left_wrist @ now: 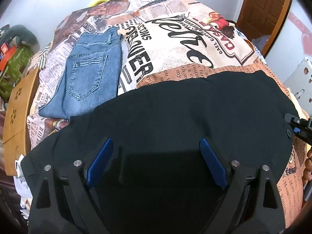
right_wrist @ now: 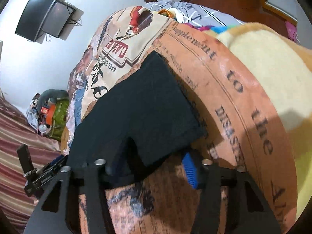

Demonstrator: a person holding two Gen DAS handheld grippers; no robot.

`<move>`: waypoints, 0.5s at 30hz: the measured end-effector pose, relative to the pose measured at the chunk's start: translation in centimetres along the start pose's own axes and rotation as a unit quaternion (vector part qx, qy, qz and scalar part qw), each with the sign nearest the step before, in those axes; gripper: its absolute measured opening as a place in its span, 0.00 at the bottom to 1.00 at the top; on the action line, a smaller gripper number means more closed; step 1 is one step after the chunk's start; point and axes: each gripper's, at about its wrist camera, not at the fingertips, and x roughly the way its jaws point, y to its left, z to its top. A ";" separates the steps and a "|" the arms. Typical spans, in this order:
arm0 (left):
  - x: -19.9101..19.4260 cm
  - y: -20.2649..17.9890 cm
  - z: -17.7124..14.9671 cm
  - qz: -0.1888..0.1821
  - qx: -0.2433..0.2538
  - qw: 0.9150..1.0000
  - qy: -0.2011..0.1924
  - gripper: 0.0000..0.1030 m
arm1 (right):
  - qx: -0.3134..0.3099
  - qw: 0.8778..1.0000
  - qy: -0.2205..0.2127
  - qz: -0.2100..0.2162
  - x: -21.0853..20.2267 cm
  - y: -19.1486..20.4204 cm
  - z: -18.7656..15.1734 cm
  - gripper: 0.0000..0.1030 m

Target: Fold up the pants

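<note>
The black pants (left_wrist: 175, 105) lie spread flat across the near part of the bed's newspaper-print cover (left_wrist: 175, 39), one corner slightly lifted.

Even, fairly bright indoor light. Glare spot on wall-mounted screen (right_wrist: 39, 9). Soft shadow falls on bedspread (right_wrist: 243, 117) below yellow blanket (right_wrist: 273, 74). Heavy fisheye bending, dark corners; right-wrist view slightly smeared.

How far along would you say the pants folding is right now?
Done: the jeans lie folded on the bedspread. In hand: the black pants lie spread out; the right gripper is at their corner, the left gripper open above them. Left: folding the black pair.
</note>
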 end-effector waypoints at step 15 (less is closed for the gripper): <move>-3.9 0.5 -0.5 0.001 0.001 0.999 -0.042 0.89 | -0.154 0.983 -0.098 -0.015 -3.8 8.0 1.8 0.07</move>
